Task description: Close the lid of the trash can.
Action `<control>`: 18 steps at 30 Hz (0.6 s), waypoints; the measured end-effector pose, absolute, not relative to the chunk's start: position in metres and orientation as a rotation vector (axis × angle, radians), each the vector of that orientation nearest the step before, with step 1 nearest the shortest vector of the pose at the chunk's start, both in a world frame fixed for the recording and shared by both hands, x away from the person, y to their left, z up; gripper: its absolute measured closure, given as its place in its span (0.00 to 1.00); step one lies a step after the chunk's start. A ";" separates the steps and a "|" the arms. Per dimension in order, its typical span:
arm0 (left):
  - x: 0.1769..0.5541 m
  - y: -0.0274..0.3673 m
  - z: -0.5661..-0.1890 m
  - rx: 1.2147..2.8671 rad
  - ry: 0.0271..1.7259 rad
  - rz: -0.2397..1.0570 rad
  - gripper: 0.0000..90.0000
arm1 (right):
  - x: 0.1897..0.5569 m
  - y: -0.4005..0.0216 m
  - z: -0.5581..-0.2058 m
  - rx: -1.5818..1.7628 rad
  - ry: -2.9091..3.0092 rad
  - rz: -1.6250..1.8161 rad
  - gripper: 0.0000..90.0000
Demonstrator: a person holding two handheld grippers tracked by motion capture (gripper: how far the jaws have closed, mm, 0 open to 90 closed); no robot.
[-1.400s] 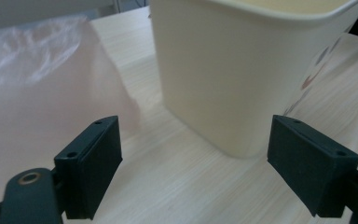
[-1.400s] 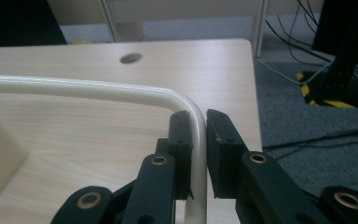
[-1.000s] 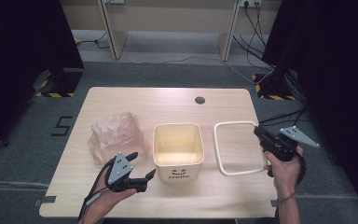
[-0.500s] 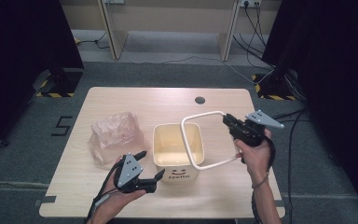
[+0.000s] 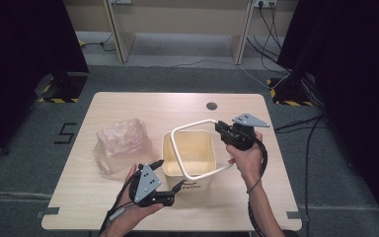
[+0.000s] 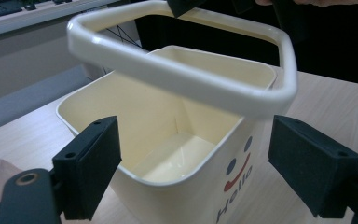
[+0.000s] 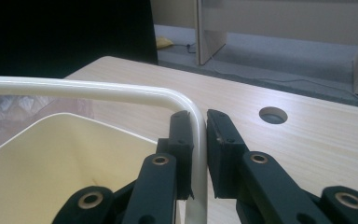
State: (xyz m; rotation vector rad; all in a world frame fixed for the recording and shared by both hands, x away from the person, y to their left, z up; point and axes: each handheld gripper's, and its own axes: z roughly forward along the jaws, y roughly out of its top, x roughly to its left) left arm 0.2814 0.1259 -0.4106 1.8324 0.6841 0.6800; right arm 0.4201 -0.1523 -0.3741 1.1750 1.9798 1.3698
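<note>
Ring point(image 5: 196, 148): tilted, hanging over the bin point(image 5: 190, 160), my right gripper point(image 7: 198, 154) clamped on its rim.
Left gripper point(image 6: 191, 172): jaws apart, straddling bin's near corner.
Bag point(image 5: 122, 144): beside bin.

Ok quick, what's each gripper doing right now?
Left gripper: open, jaws either side of the bin, not gripping.
Right gripper: shut on the cream ring frame.
</note>
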 end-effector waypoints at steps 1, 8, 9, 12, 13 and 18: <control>0.281 0.124 -0.410 1.832 0.684 0.680 0.18 | 0.420 -0.149 -0.373 1.173 1.984 1.368 0.90; 0.278 0.118 -0.413 1.835 0.675 0.698 0.18 | 0.425 -0.128 -0.370 1.166 2.017 1.370 0.90; 0.279 0.117 -0.415 1.840 0.678 0.712 0.18 | 0.425 -0.126 -0.370 1.164 2.021 1.366 0.90; 0.281 0.118 -0.418 1.844 0.710 0.706 0.16 | 0.425 -0.118 -0.373 1.145 2.036 1.321 0.90; 0.281 0.118 -0.418 1.844 0.714 0.704 0.16 | 0.425 -0.117 -0.374 1.146 2.037 1.316 0.90; 0.281 0.119 -0.419 1.850 0.716 0.723 0.17 | 0.427 -0.115 -0.377 1.173 2.058 1.301 0.89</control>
